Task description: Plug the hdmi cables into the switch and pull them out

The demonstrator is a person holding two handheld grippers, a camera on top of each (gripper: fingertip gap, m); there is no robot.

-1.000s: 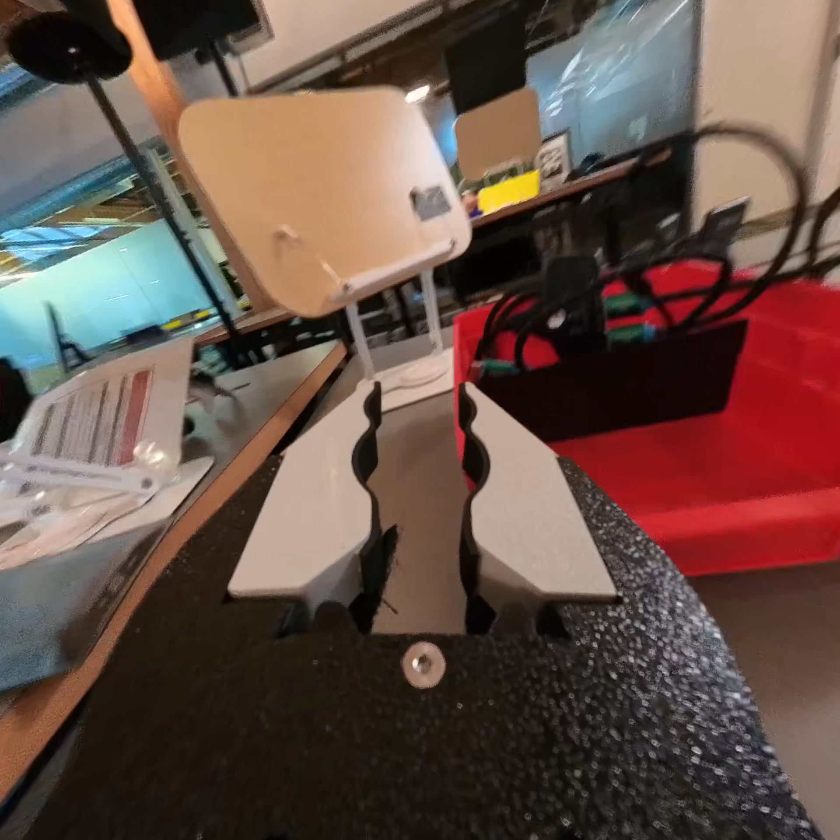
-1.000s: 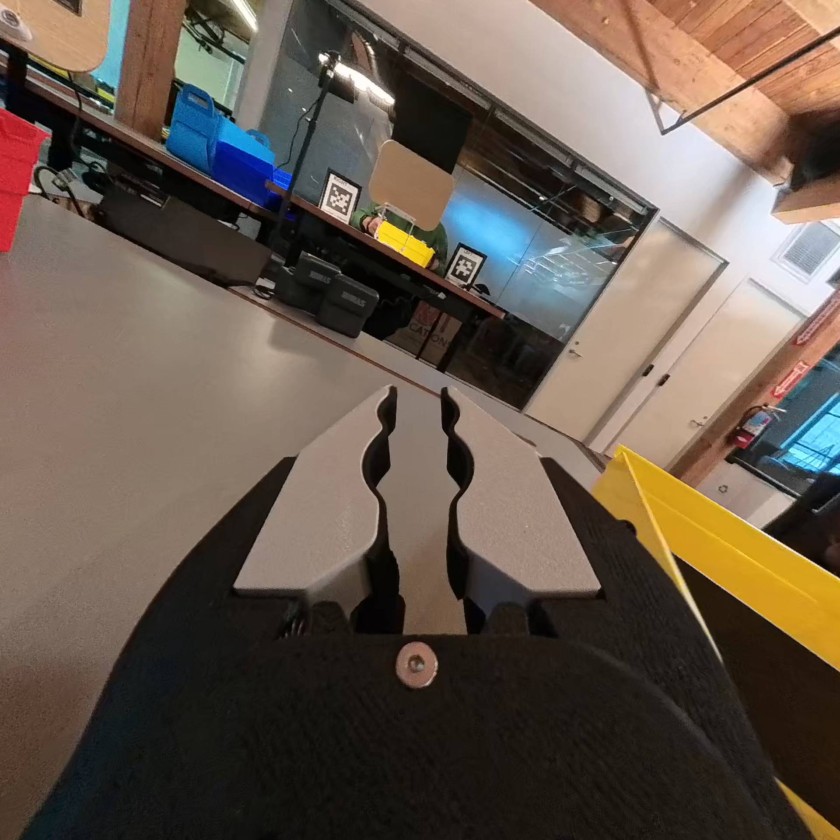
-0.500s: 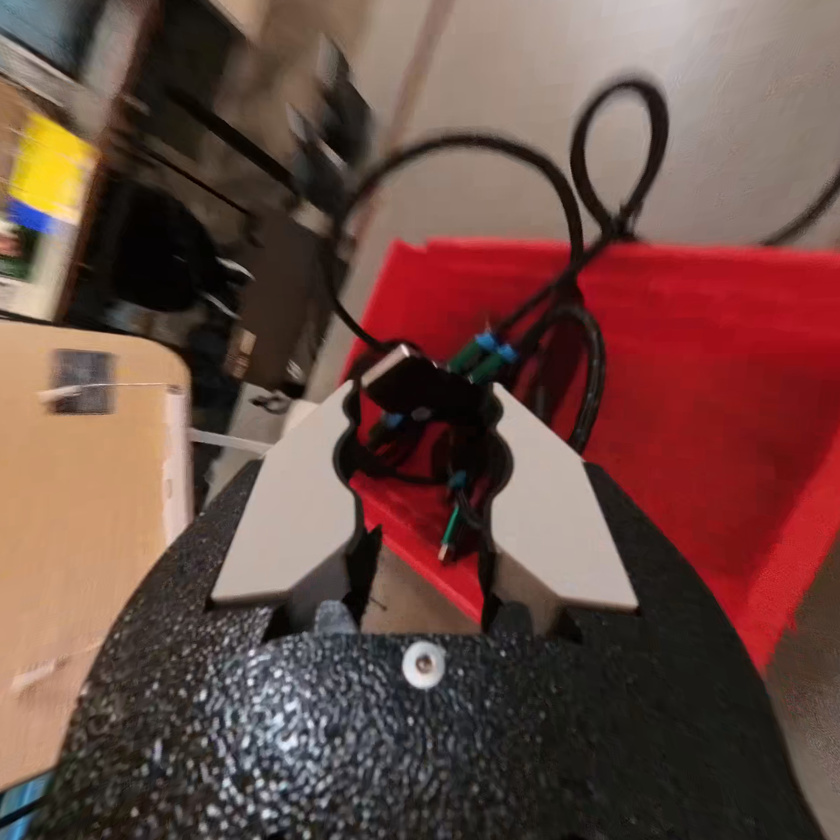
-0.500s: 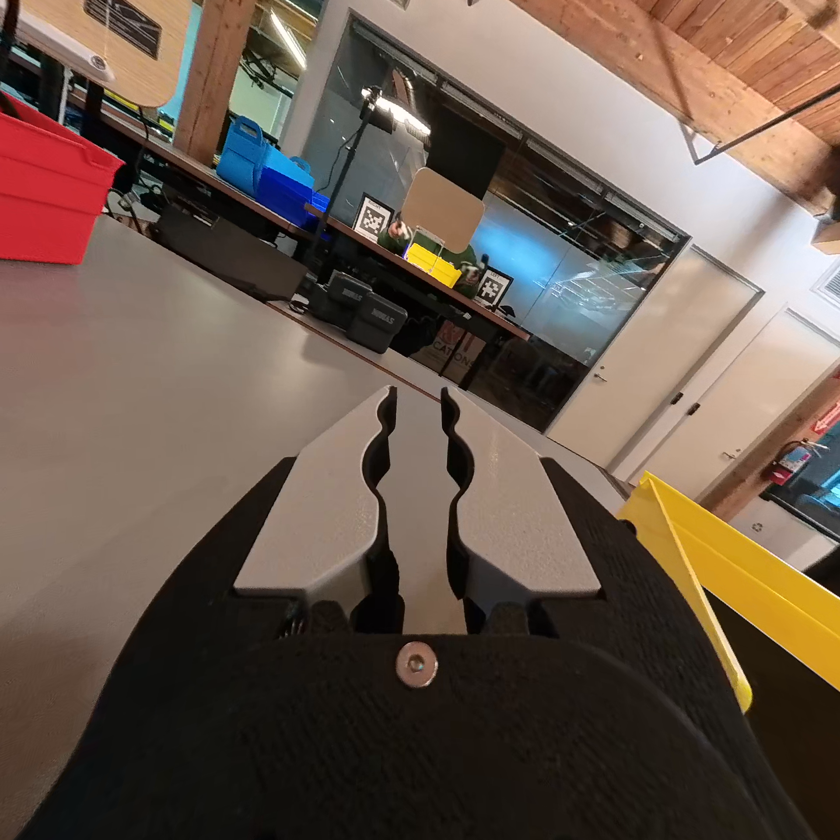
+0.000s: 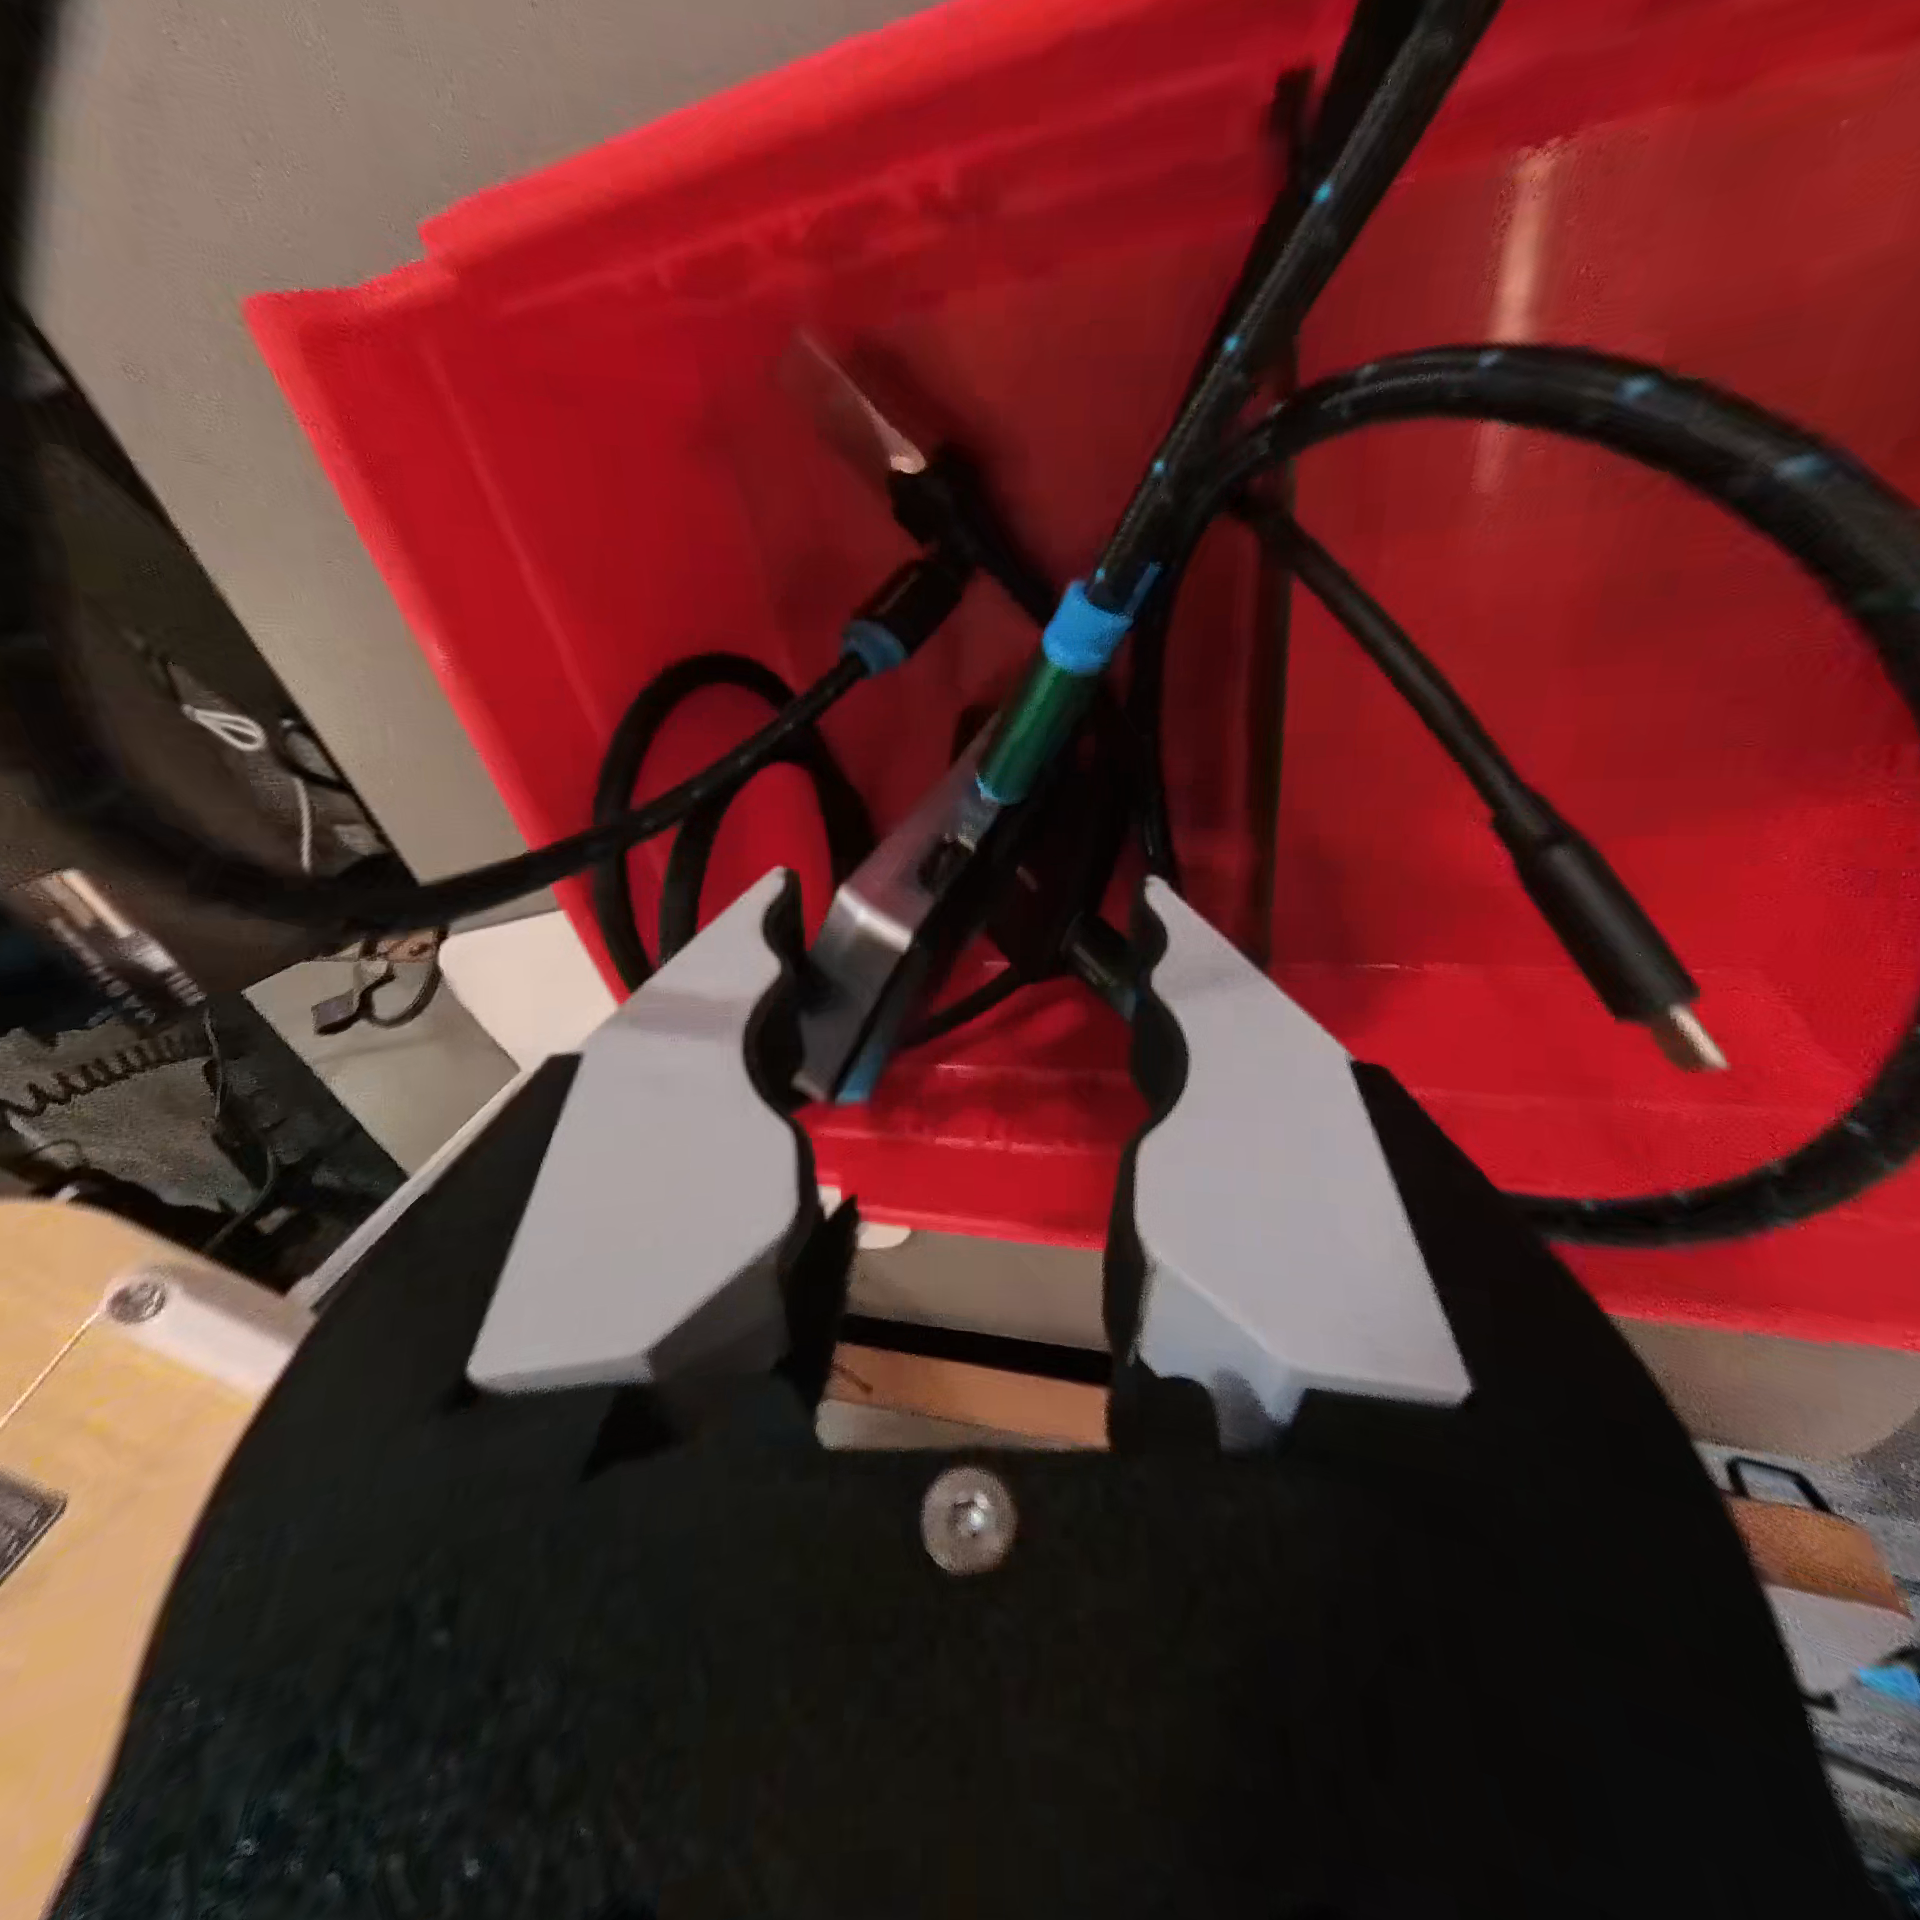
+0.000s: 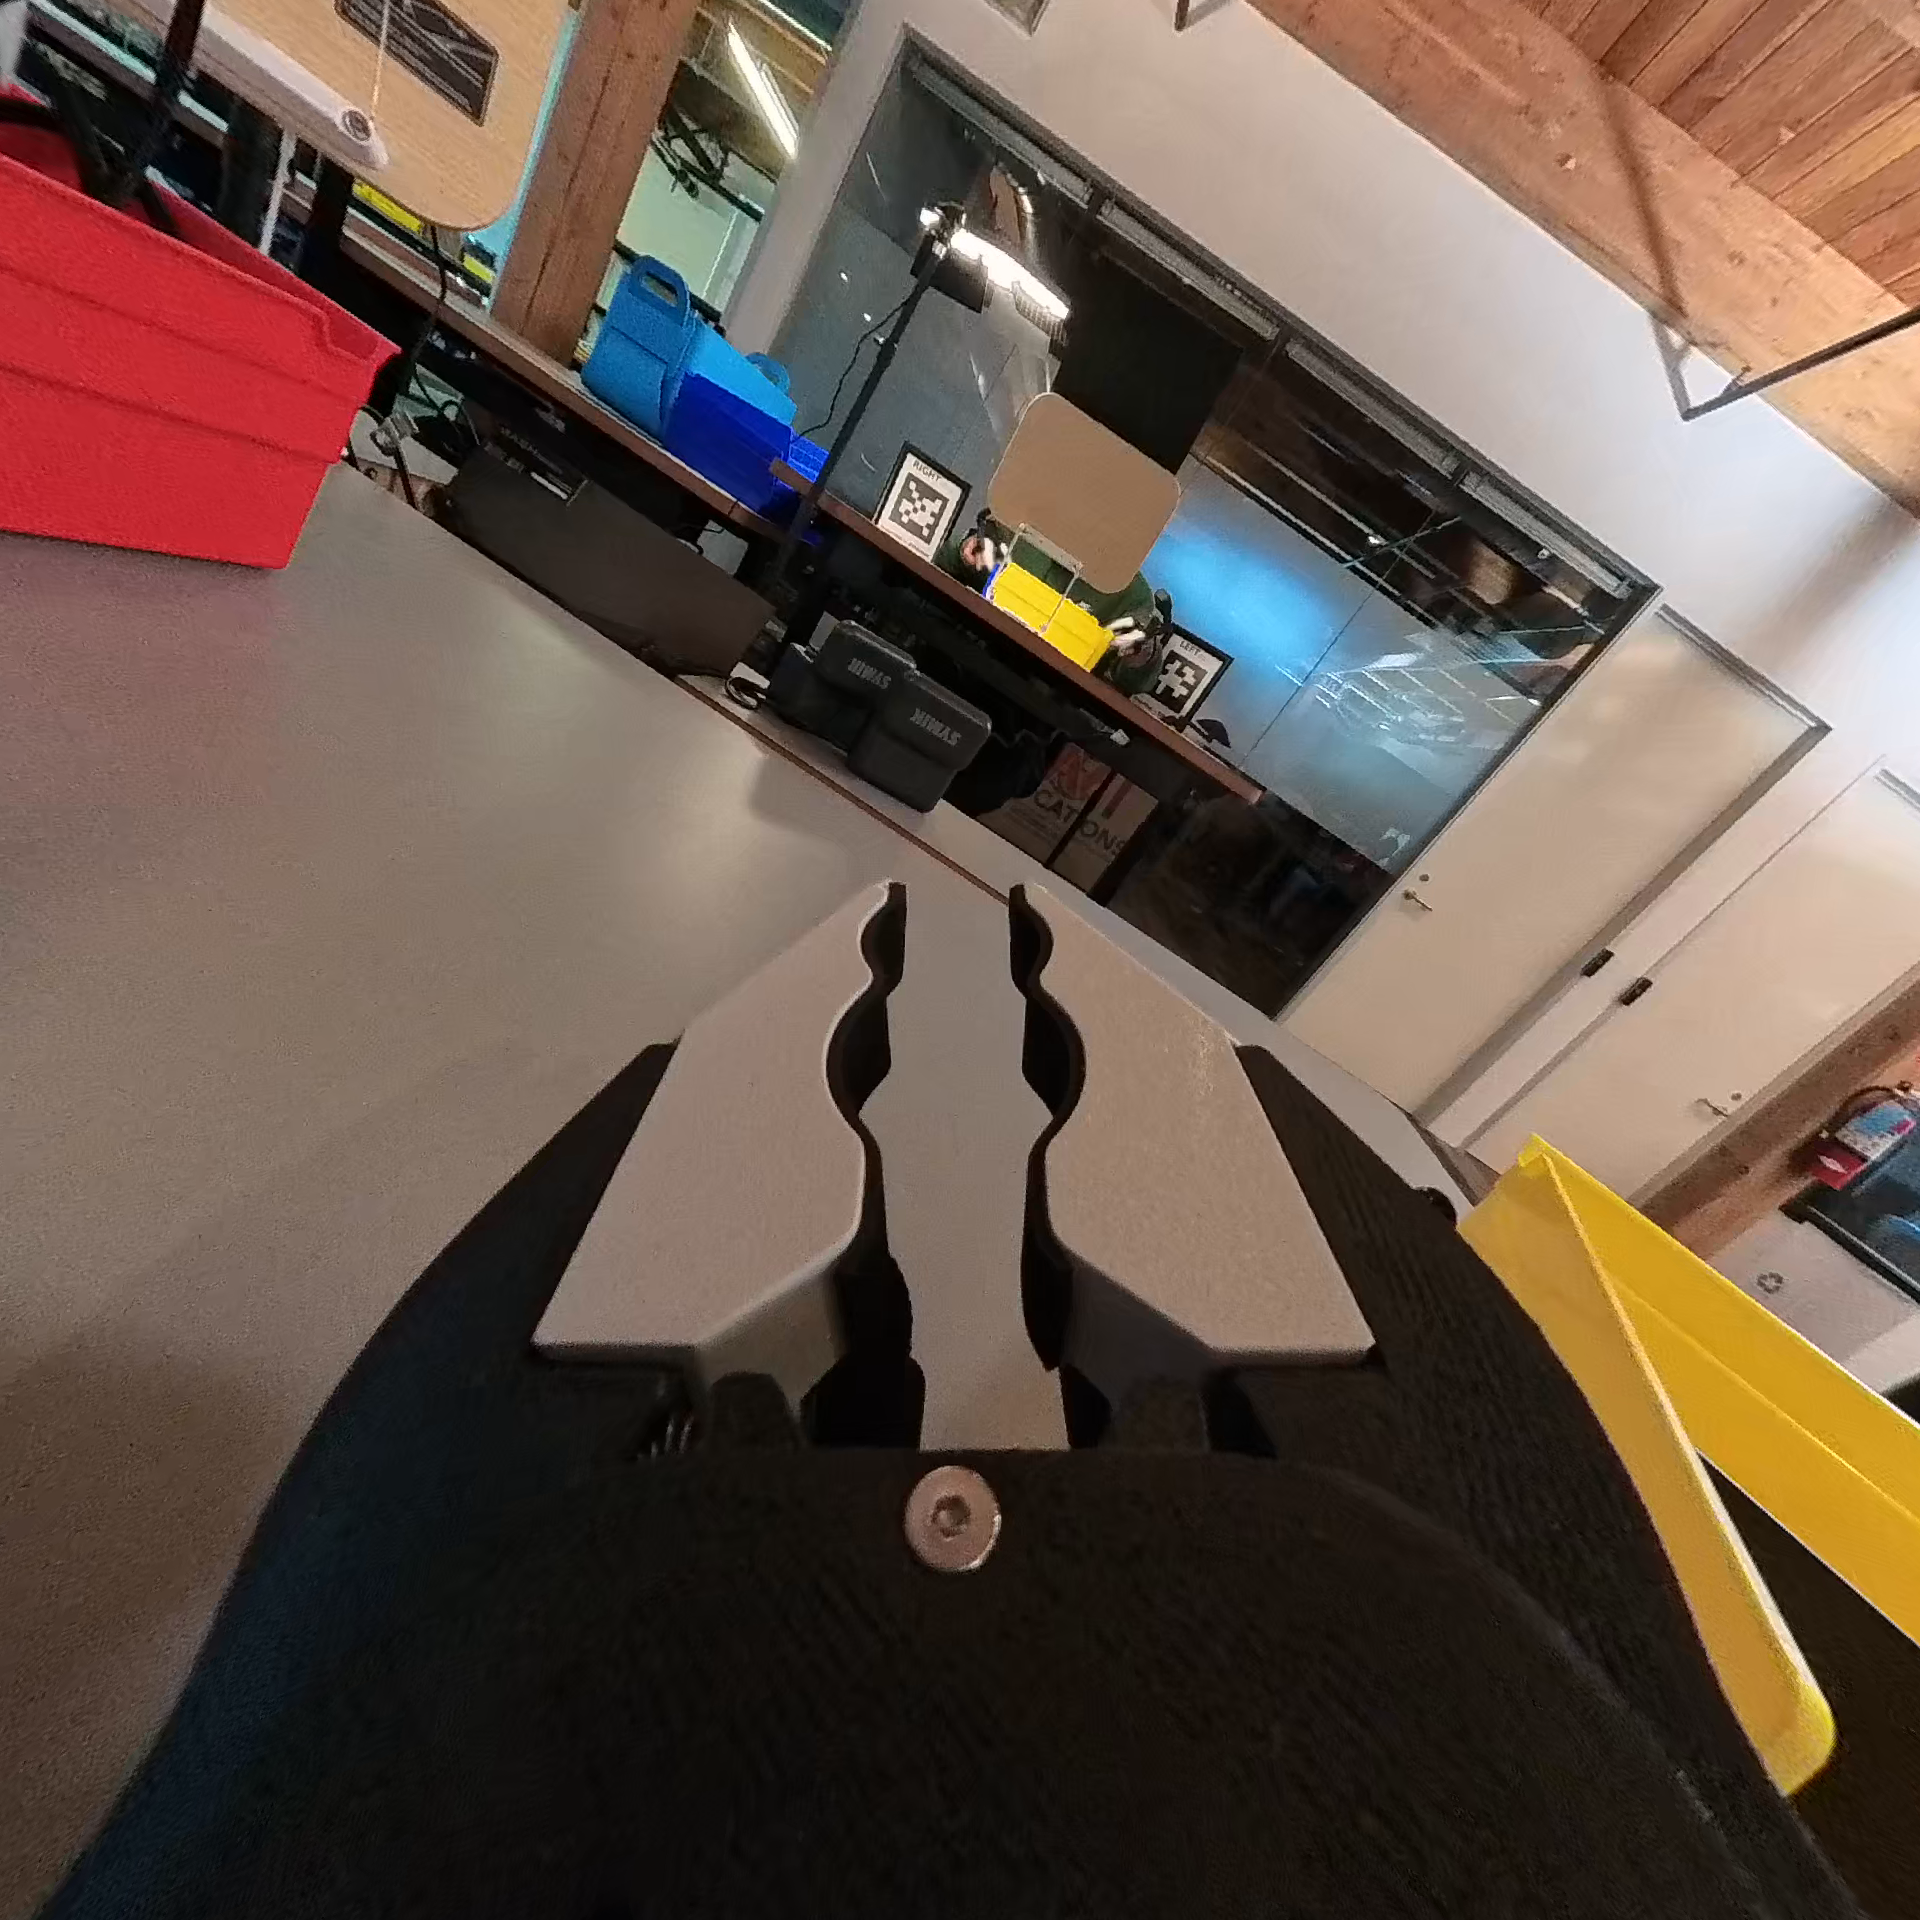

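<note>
Through the left wrist view, my left gripper (image 5: pixel 966 935) tips down into the red bin (image 5: pixel 623 416), its jaws spread wide and holding nothing. The switch (image 5: pixel 894 935), a flat grey box, lies just past the left finger, its long axis running up and to the right, with a braided hdmi cable (image 5: pixel 1226 416) plugged into its far end.

Through the right wrist view, my right gripper (image 6: pixel 956 904) sits low over the grey table (image 6: pixel 312 831), level, jaws slightly parted and empty, beside a yellow bin (image 6: pixel 1662 1403).

Lettering on dark cases (image 6: pixel 902 715), marker cards (image 6: pixel 923 503), cardboard box (image 6: pixel 1081 826)
</note>
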